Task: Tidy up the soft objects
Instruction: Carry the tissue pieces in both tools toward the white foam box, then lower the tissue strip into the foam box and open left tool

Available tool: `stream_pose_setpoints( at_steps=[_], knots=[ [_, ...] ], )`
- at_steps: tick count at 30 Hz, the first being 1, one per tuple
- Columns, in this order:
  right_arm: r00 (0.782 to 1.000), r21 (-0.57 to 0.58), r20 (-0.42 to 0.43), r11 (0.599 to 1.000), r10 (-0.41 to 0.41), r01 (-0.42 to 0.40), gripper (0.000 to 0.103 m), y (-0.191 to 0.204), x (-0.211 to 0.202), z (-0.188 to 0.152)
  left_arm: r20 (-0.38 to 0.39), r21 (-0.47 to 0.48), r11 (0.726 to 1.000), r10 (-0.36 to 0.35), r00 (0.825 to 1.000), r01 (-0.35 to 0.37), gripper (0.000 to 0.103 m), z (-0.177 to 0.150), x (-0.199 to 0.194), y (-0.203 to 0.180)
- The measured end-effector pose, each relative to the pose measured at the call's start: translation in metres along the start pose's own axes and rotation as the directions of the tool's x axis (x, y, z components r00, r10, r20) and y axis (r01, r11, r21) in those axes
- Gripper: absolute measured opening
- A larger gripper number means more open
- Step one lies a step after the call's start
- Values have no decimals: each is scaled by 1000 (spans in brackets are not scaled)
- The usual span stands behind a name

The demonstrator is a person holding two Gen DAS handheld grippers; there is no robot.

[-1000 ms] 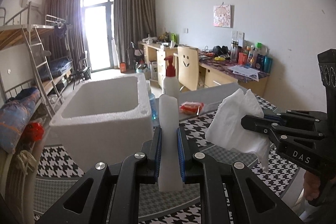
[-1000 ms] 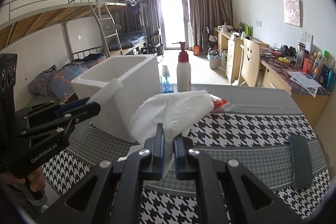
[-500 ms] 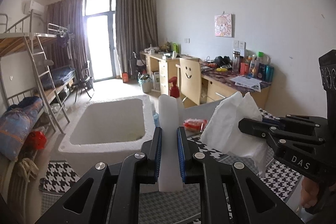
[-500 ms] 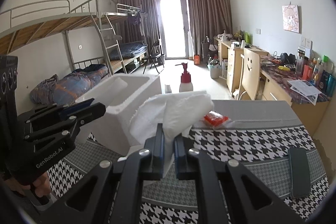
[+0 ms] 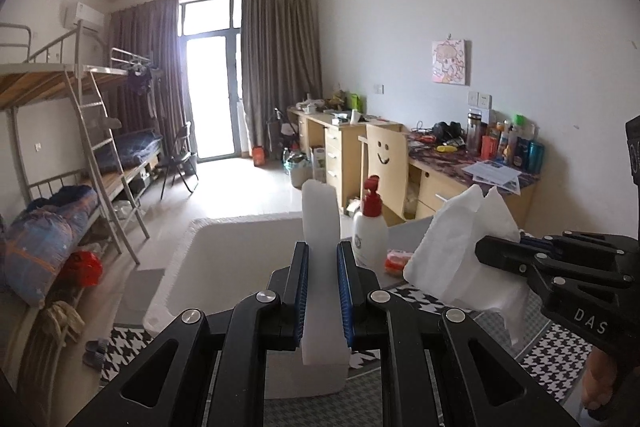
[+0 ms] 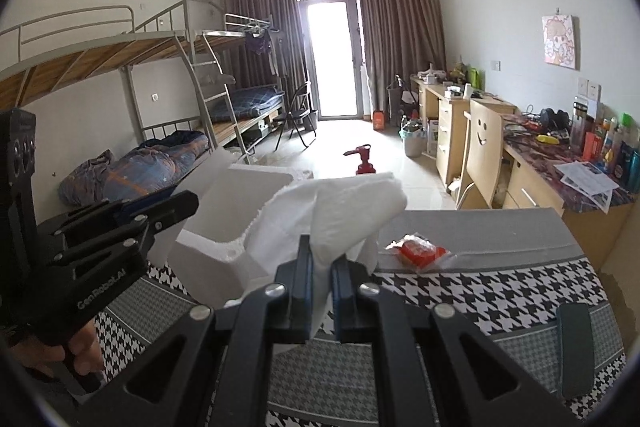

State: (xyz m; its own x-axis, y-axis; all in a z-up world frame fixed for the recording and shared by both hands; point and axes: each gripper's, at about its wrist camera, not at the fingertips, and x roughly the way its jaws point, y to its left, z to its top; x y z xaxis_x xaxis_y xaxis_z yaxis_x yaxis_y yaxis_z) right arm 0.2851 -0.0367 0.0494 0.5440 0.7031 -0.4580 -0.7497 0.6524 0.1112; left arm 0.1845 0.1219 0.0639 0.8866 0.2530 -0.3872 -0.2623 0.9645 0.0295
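Above the checked table (image 6: 500, 291), the white foam box (image 5: 240, 267) sat open, I think for soft things. My right gripper (image 6: 322, 291) pinched a tissue (image 6: 332, 211); my left gripper (image 5: 322, 291) squeezed a white foam block (image 5: 320, 227). The tissue hid the pump bottle (image 5: 370, 227) in the right view.

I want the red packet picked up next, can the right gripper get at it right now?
Probably not yet: the right gripper is shut on the tissue. The red packet lies uncovered on the table, so the path looks free.
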Motion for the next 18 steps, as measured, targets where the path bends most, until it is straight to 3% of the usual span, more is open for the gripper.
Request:
stream_pose_setpoints(
  at_steps=[18],
  knots=[
    [1000,-67,-11,998,14,-15,10,20,26,22,-16,-38,996,77,997,-78,15,9,20,28]
  ],
)
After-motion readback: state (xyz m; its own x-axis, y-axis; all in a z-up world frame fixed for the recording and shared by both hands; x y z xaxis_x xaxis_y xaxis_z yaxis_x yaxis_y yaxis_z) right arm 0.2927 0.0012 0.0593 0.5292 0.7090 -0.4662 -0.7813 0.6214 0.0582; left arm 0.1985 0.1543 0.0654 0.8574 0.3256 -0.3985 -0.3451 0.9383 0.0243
